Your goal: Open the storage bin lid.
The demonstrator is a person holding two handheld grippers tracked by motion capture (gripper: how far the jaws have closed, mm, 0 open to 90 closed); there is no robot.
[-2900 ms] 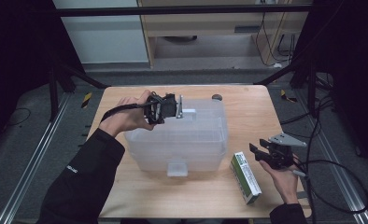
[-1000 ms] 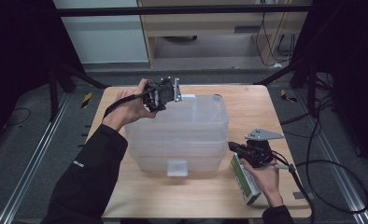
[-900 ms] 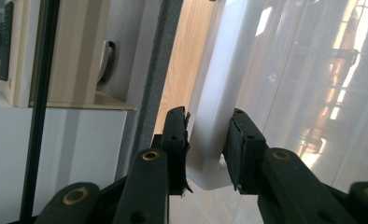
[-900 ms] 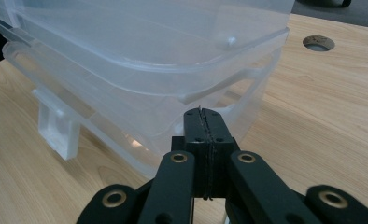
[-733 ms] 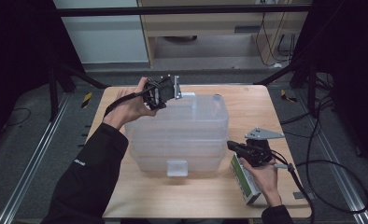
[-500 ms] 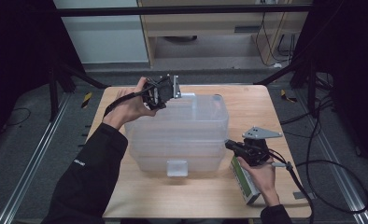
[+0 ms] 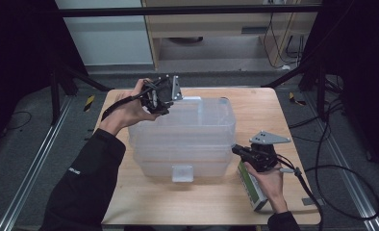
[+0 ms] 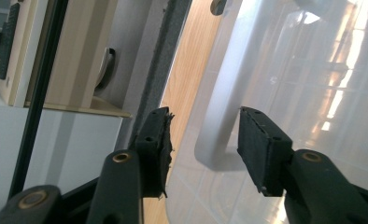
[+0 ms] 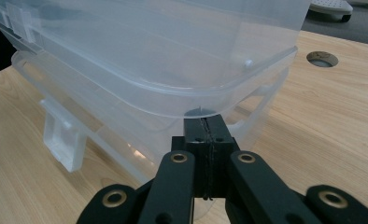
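Now left claw point(image 8: 203, 144) opening, straddling bin rim point(image 8: 219, 116); right claw point(image 9: 204, 135) pressed together under lid point(image 9: 173, 60).

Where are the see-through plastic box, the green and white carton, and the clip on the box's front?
plastic box point(image 7: 187, 130), high view, on its clear lid.
green and white carton point(image 7: 251, 185), high view, on its long top face.
front clip point(image 7: 182, 173), high view, on the latch's middle.

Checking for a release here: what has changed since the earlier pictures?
The left gripper has just been opening; its fingers now straddle the clear bin's rim without pressing. The right gripper moved in against the bin's near corner, shut. The green box stayed put.
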